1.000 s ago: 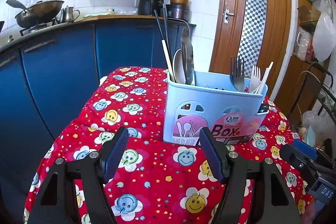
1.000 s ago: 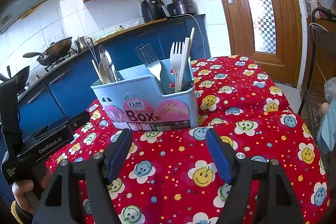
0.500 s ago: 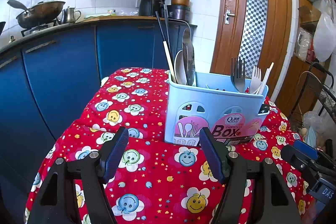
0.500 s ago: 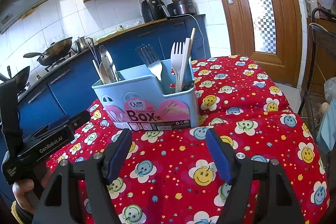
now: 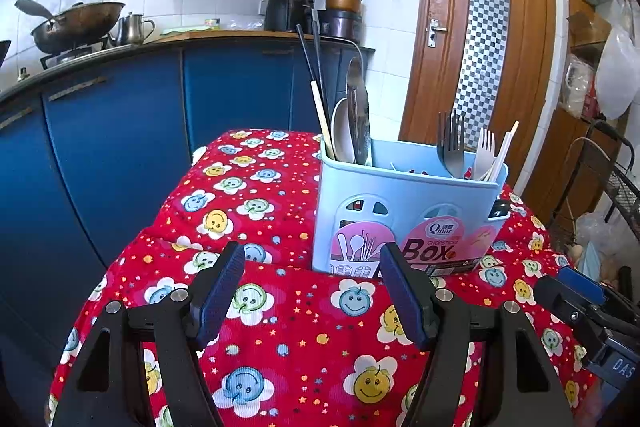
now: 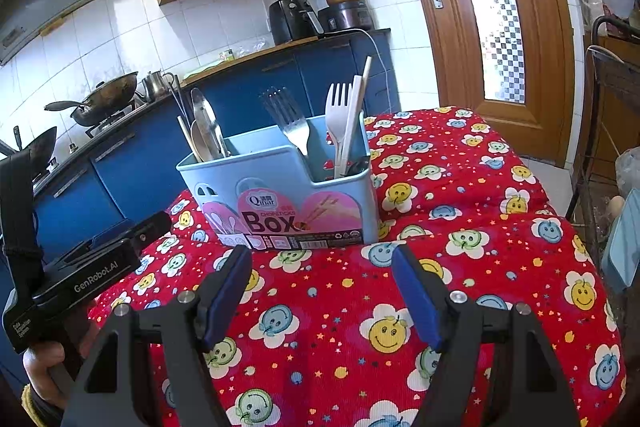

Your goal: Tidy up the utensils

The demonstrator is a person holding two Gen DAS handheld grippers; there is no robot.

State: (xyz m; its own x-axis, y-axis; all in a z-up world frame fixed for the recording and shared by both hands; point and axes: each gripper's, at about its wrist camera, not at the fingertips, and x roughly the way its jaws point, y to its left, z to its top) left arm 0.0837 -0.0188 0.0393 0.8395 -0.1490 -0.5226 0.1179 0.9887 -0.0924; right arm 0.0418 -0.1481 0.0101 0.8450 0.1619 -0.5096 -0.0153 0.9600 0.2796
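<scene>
The bench [image 5: 280, 347] under its red smiley-face cloth is the biggest thing here, and it drops off close on the near-left side, with blue cabinets [image 5: 120, 147] just beyond that edge. Most of the cloth in front is bare, so there is good room to work low and near.

On the far half stands the light blue utensil box [image 6: 288, 187], upright, its labelled face toward both hands. One end compartment holds chopsticks [image 5: 320, 115] and spoons [image 5: 356, 123], all leaning up and out; the other end holds a metal fork [image 6: 290, 127], a white plastic fork [image 6: 336, 119] and a pale stick. The utensils already seem sorted by kind, so I judge the job is near its end or not yet begun.

The left gripper [image 5: 312, 291] and the right gripper [image 6: 320, 287] both hover over the bare cloth just short of the box, fingers spread wide, nothing between them.

To pull any utensil, I would come in from above, since the handles stand tall and lean, and a level approach risks knocking them or tipping the light box. Steadying the box wall with the other hand would help.
</scene>
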